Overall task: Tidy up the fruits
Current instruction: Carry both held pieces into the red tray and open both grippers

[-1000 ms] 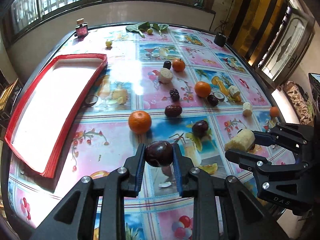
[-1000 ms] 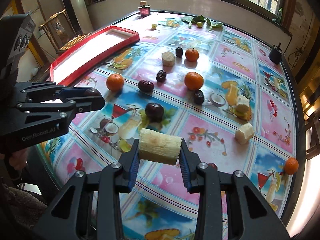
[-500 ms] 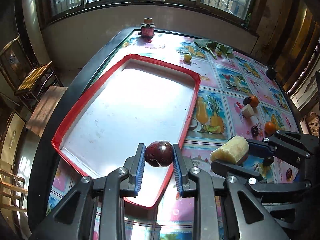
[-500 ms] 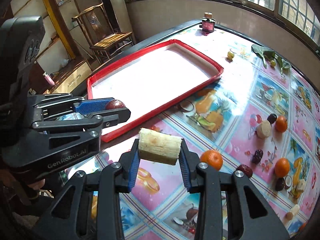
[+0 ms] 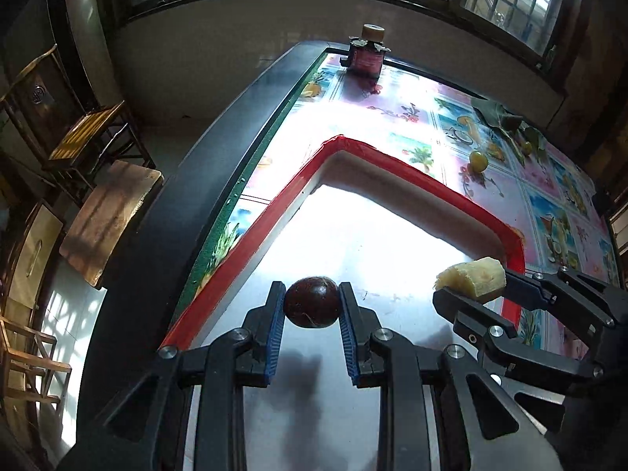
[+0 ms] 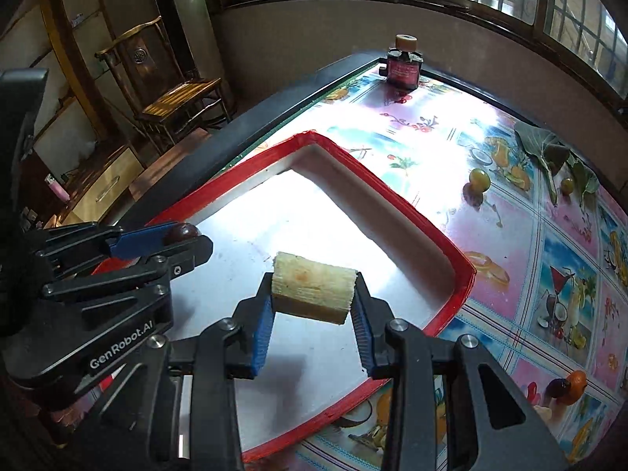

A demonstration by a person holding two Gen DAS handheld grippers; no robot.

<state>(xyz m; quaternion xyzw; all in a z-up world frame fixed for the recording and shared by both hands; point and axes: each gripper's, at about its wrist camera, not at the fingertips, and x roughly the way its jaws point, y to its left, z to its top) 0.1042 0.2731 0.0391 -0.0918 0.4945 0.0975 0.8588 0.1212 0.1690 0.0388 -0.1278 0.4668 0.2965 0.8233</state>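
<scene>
Red-rimmed tray [image 6: 416, 216] below both tongs, its white floor bare. Left tongs [image 5: 312, 308] clamped on a dark round fruit [image 5: 312, 307], held across its widest part, above the tray's near end. Right tongs [image 6: 312, 298] clamped on a pale fibrous cane chunk [image 6: 314, 288], pads on its cut ends, over tray centre. Fruit looks smooth, light, likely to roll when set down; chunk looks stiff, rough, stable on its side. More fruit on the patterned surface [image 6: 510, 212] beyond
</scene>
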